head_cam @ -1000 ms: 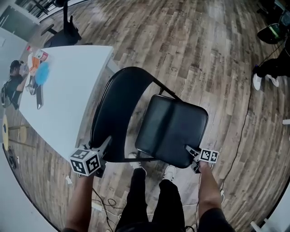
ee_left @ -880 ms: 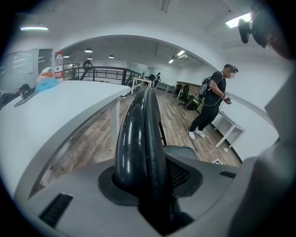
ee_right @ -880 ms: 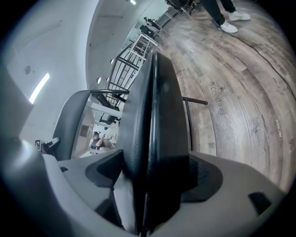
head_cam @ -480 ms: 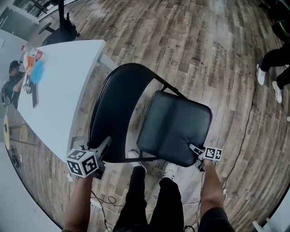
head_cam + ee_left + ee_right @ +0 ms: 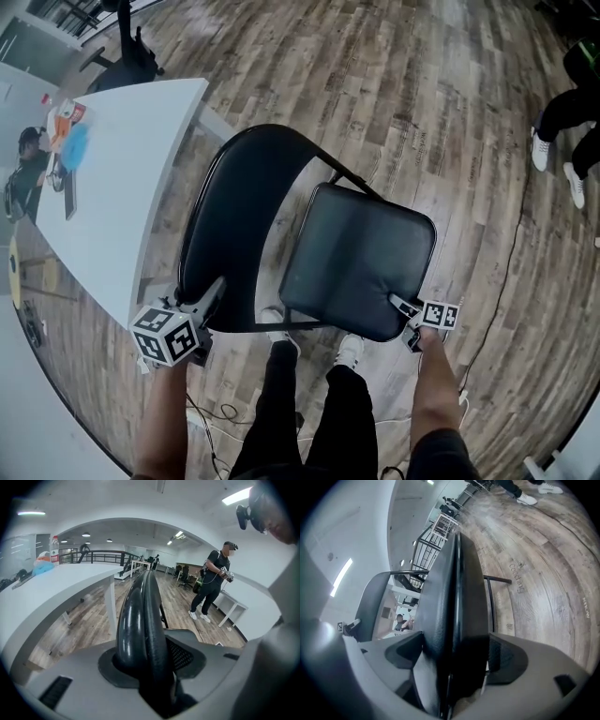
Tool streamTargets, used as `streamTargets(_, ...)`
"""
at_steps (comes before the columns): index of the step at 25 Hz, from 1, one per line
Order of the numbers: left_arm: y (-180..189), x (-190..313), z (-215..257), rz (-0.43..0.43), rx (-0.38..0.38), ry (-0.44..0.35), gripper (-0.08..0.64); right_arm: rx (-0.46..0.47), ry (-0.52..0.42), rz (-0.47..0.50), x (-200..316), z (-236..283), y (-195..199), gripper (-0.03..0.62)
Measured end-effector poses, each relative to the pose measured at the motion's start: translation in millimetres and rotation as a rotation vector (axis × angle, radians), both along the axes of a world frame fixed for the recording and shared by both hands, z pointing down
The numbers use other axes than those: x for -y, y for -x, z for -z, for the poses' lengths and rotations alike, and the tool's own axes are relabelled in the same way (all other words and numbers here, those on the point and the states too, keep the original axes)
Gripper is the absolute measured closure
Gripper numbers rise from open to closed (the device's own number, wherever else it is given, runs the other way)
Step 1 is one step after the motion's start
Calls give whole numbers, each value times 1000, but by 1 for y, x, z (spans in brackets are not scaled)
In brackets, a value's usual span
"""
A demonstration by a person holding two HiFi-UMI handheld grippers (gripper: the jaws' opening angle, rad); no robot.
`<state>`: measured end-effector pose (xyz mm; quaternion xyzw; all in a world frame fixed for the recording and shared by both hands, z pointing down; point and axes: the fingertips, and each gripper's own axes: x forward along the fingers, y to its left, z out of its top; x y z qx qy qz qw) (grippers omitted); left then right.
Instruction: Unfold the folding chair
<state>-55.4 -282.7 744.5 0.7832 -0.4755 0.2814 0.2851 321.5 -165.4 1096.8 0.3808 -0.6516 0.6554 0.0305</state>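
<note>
A black folding chair stands on the wood floor in front of me. My left gripper [image 5: 214, 292] is shut on the near rim of its curved backrest [image 5: 244, 211]. In the left gripper view the rounded backrest edge [image 5: 140, 616] runs up from between the jaws of the left gripper [image 5: 145, 667]. My right gripper [image 5: 400, 306] holds the near corner of the padded seat [image 5: 361, 253]. In the right gripper view the seat [image 5: 454, 583] fills the gap of the right gripper [image 5: 452, 660]. Its jaws have just been opening a little, with the seat still between them.
A white table [image 5: 122, 197] stands close at the chair's left, with small items [image 5: 70, 150] at its far end. My legs and shoes [image 5: 281, 342] are just under the seat. A cable [image 5: 502, 291] lies on the floor at right. Another person [image 5: 213, 581] stands further off.
Both grippers have sunk slightly with the chair. The left one has drifted toward the lower left, and the seat has tipped a little flatter. Both holds are unchanged.
</note>
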Motion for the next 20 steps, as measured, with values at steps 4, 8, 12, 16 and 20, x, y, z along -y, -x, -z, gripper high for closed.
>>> streamTargets(4,8,-9,18,9,68,-75,355,-45,-32,-107,-10,13,-41,201)
streamTargets(8,34,-33,55,116,63,-129,350,-135,-151,-156,-13,81,-64,201)
streamTargets(12,57,-74,107,248,9,-180,351,-119,-373,-104,-2,194,-24,202)
streamTargets(16,64,-112,155,350,-40,-264,422,-18,-617,46,-7,336,58,206)
streamTargets(20,61,-140,202,366,-92,-412,555,-19,-886,112,-43,467,130,357)
